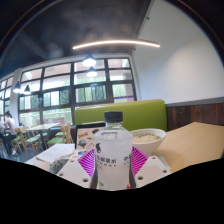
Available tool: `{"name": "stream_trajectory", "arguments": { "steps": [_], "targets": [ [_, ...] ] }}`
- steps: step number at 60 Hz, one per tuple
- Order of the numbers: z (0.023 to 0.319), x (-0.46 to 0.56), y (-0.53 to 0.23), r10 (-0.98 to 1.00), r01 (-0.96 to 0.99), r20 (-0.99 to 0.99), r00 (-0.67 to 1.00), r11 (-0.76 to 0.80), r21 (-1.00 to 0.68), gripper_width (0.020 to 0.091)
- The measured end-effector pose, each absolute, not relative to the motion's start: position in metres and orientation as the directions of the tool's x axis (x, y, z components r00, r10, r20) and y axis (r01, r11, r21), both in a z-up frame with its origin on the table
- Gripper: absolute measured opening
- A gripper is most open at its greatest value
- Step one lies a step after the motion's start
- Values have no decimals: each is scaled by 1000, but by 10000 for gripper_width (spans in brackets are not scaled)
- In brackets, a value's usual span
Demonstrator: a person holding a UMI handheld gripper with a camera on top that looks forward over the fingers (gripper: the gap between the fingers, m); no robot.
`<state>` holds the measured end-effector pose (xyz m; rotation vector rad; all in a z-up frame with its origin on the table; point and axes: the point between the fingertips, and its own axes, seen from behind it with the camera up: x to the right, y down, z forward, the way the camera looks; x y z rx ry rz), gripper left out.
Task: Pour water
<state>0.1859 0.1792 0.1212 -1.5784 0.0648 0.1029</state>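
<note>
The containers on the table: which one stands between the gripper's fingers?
The water bottle with the white cap and purple label stands between the fingers. The white bowl sits beyond them, beside the bottle, on the table.

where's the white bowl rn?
Gripper view: the white bowl sits on the table, just right of and behind the water bottle held between the tongs.

Water bottle stands upright between the hand-held gripper fingers. Just right of it, a bowl sits on the desk. Behind both runs a bench seat.
</note>
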Motion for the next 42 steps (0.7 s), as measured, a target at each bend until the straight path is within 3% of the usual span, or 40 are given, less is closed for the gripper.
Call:
{"name": "stream_trajectory", "arguments": {
  "steps": [10, 21, 29, 34, 36, 42],
  "targets": [
    [91, 179, 192, 29, -13, -14, 999, -52, -999, 460],
    [95, 179, 190, 30, 1, 0, 1000, -41, -999, 454],
    [95, 178, 185, 37, 8, 7, 999, -41, -999, 604],
    [81, 173, 172, 57, -25, -33, 998, -134, -991, 790],
    [84, 166, 166, 74, -55, -65, 995, -124, -991, 834],
    [99, 165, 131, 67, -80, -88, 994, -113, -990, 836]
  ]
}}
